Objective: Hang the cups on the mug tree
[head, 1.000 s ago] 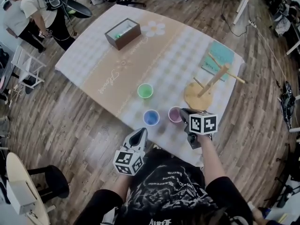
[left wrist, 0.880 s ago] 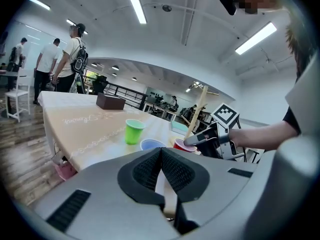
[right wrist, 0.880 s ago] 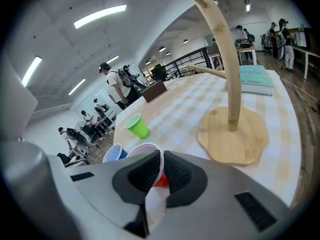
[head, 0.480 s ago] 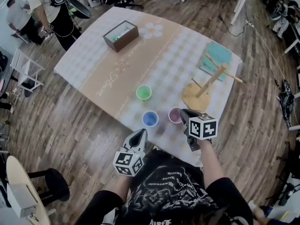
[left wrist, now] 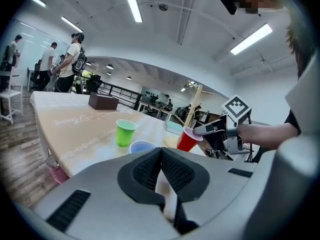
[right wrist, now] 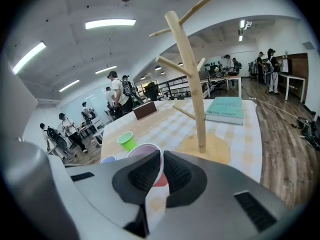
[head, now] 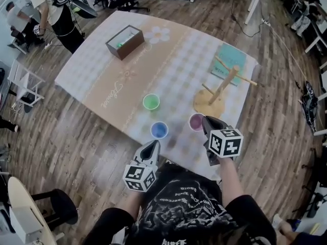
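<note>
We see pale, smooth wood in the mug tree (head: 223, 86). The red cup (head: 196, 121), green cup (head: 151, 102) and blue cup (head: 159, 130) look like thin, smooth plastic. The tablecloth (head: 102, 80) is matt cloth, and the floor (head: 66, 137) is grainy wood planks.

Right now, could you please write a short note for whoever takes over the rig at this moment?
Left gripper: shut, empty, held by the near edge of the table.
Right gripper: shut on the rim of the red cup, which is tilted, close to the base of the mug tree.
Green cup and blue cup: upright on the table, to the person's left of the red cup.
Done: nothing hangs on the tree yet.
Left: hang the red cup on a peg, then the green and blue ones.
</note>
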Action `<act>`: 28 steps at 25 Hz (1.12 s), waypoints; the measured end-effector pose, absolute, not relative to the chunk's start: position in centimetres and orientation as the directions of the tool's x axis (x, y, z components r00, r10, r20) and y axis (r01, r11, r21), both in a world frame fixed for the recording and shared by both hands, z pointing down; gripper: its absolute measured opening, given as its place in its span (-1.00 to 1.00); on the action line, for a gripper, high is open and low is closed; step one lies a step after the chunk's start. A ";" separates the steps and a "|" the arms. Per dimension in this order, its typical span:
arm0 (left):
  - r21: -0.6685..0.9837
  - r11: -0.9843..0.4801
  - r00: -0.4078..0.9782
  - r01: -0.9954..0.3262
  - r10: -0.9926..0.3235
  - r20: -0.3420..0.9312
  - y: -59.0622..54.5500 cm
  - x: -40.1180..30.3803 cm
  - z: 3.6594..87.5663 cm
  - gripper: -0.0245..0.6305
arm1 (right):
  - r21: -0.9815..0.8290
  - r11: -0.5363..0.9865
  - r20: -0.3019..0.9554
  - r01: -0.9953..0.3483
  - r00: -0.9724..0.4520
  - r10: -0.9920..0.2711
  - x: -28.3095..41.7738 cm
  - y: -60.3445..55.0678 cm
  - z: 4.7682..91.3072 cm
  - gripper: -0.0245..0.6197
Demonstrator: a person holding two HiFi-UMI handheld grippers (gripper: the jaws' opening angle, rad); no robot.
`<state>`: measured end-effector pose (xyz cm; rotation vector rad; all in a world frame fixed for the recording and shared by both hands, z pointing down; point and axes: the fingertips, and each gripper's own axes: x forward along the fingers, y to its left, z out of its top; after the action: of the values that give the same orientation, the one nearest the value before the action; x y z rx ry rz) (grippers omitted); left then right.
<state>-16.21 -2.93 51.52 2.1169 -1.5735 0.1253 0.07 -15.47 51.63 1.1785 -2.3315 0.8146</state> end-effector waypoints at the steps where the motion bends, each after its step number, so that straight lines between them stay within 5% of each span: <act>1: 0.331 -0.214 0.332 -0.919 -0.873 0.357 -3.0 -16.1 51.5 -0.86 | -0.311 0.471 0.576 -0.825 -0.558 -0.597 0.4 -15.5 51.2 -0.82; 28: 0.318 -0.316 0.414 -0.894 -0.855 0.313 -4.0 -11.9 49.7 -0.86 | -0.044 0.137 0.362 -0.990 -0.144 -0.921 13.7 -17.9 40.1 -0.82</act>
<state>-11.85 -3.99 49.71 2.2348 -1.4887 0.1195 13.69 -17.86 40.07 1.8720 -2.1670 0.4009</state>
